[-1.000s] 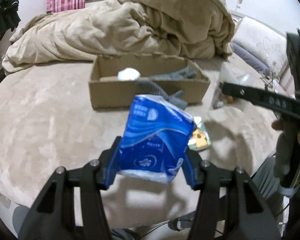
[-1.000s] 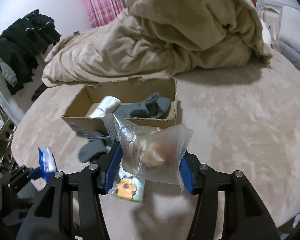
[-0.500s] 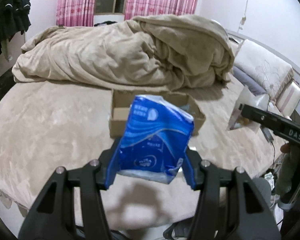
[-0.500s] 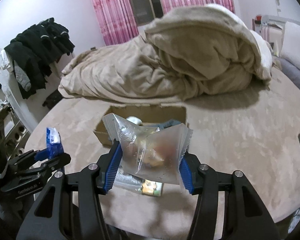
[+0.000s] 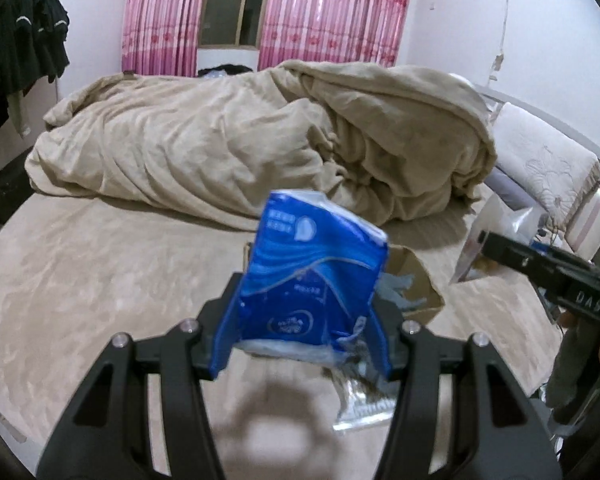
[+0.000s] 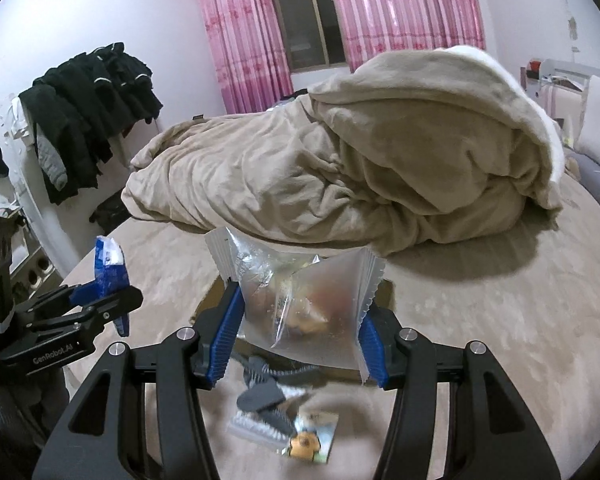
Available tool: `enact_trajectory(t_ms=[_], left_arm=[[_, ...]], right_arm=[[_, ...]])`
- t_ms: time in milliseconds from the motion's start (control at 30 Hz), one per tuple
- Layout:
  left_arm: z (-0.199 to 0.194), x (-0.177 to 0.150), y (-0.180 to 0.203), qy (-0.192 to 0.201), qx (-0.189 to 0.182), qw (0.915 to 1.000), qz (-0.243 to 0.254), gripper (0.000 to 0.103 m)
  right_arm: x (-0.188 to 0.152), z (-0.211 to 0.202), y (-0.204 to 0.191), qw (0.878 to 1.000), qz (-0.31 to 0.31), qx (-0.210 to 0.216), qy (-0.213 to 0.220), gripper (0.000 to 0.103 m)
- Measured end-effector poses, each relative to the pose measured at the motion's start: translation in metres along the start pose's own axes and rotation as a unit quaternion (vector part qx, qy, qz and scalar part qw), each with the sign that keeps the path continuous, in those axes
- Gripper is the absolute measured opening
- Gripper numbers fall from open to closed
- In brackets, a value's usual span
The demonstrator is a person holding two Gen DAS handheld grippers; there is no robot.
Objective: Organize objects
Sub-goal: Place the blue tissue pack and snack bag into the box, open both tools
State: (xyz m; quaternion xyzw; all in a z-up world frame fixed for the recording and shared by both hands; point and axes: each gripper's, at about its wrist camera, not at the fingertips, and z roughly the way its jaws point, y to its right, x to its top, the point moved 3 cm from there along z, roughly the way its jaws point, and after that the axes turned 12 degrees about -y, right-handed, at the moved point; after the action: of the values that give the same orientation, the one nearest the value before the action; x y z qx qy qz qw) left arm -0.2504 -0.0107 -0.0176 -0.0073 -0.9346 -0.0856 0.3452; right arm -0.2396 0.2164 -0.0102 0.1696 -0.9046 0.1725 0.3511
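Two packets held up above the bed (image 5: 100,280), one per gripper.

Left gripper (image 5: 304,344) jaws clamped on blue tissue pack (image 5: 312,276), long axis upright, top leaning slightly right. Right gripper (image 6: 296,344) jaws clamped on clear snack bag (image 6: 300,304), long axis crosswise, serrated ends outward. Cardboard box (image 5: 416,280) and grey socks (image 6: 268,388) lying below.

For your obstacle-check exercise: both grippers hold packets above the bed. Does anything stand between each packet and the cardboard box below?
Nothing visible does. The left gripper clamps the blue tissue pack and the right gripper the clear snack bag, both above the open-topped cardboard box. Grey socks lie inside; more packets lie beside it.
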Motion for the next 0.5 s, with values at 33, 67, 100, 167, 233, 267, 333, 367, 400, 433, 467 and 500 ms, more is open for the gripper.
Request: enact_trajectory(t_ms=[33, 67, 100, 167, 233, 267, 333, 367, 400, 433, 467, 500], left_arm=[[0.008, 0.003, -0.002, -0.004, -0.003, 1.0000, -0.002, 0.055], [0.016, 0.005, -0.002, -0.007, -0.005, 1.0000, -0.002, 0.055], [0.025, 0.008, -0.003, -0.011, -0.006, 0.9999, 0.000, 0.055], [0.043, 0.012, -0.005, -0.018, -0.008, 0.9998, 0.001, 0.055], [0.063, 0.015, -0.007, -0.027, -0.007, 0.9996, 0.002, 0.055], [0.071, 0.017, -0.008, -0.031, -0.007, 0.9995, 0.002, 0.055], [0.090, 0.019, -0.012, -0.039, -0.009, 0.9992, 0.000, 0.055], [0.098, 0.020, -0.014, -0.043, -0.010, 0.9990, 0.000, 0.055], [0.111, 0.021, -0.016, -0.051, -0.010, 0.9986, 0.001, 0.055], [0.117, 0.022, -0.017, -0.057, -0.012, 0.9983, -0.001, 0.055], [0.125, 0.022, -0.020, -0.064, -0.016, 0.9978, -0.006, 0.055], [0.134, 0.022, -0.022, -0.072, -0.022, 0.9971, -0.010, 0.055]], right_arm=[[0.002, 0.009, 0.002, 1.000, 0.002, 0.003, -0.004, 0.057], [0.005, 0.019, 0.003, 1.000, 0.004, 0.005, -0.008, 0.057], [0.006, 0.028, 0.005, 1.000, 0.006, 0.006, -0.013, 0.057], [0.009, 0.049, 0.009, 1.000, 0.011, 0.008, -0.025, 0.057], [0.011, 0.068, 0.011, 0.999, 0.014, 0.010, -0.036, 0.057], [0.012, 0.078, 0.013, 0.999, 0.015, 0.011, -0.041, 0.057], [0.013, 0.095, 0.015, 0.999, 0.017, 0.010, -0.050, 0.057], [0.014, 0.105, 0.017, 0.998, 0.017, 0.011, -0.055, 0.057], [0.015, 0.112, 0.018, 0.998, 0.016, 0.011, -0.058, 0.057], [0.016, 0.124, 0.019, 0.998, 0.015, 0.010, -0.063, 0.057], [0.016, 0.132, 0.020, 0.997, 0.016, 0.009, -0.068, 0.057], [0.017, 0.141, 0.022, 0.997, 0.019, 0.008, -0.074, 0.057]])
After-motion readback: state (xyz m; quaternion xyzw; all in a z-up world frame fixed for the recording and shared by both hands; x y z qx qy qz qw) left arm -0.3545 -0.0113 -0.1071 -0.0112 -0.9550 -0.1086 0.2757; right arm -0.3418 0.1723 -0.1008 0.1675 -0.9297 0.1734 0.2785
